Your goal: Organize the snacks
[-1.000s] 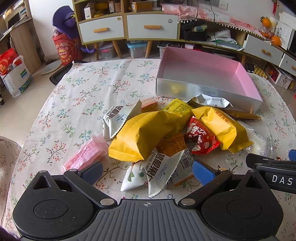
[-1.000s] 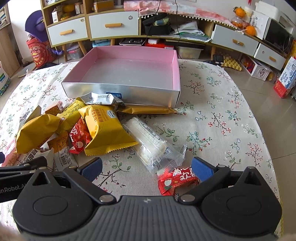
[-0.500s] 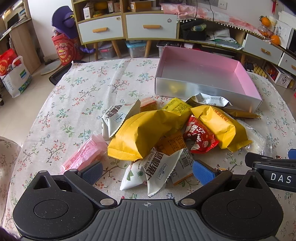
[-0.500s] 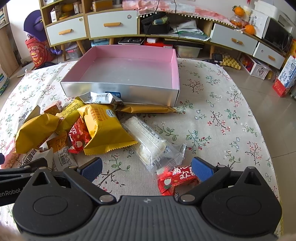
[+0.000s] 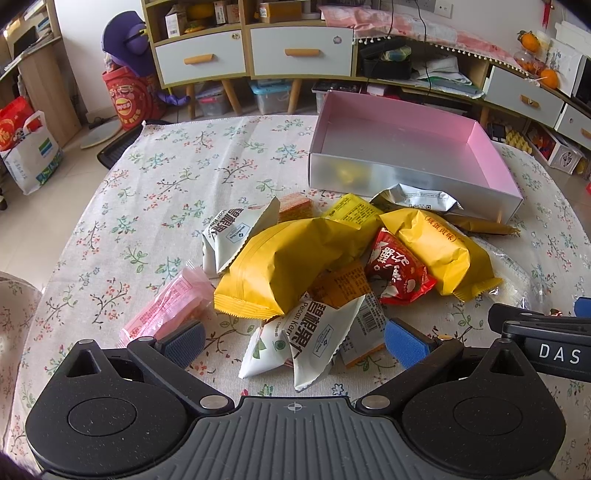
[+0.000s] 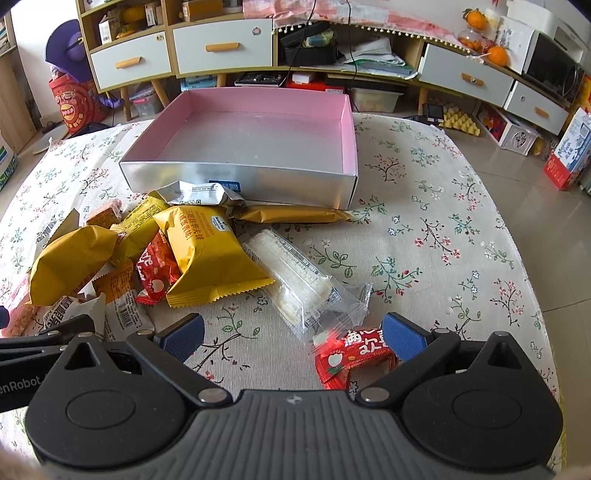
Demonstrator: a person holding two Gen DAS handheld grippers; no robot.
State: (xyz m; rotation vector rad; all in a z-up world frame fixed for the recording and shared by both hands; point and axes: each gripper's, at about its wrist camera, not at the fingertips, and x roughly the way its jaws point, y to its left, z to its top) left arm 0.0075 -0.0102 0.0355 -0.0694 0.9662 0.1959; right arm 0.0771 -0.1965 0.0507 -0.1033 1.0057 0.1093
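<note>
Home living room: floral tablecloth, drawer cabinets, oranges, cluttered shelves.

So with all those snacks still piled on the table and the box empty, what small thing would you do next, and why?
Probably lower the right gripper a little and close it on the small red packet lying just inside its right finger. Both grippers are open and hold nothing, the pink box holds no snacks yet, and that packet lies apart from the pile, so it looks easiest to grab.

A floral-clothed tabletop carries an empty pink box, a heap of snack packets beside it, and one red packet apart.
</note>
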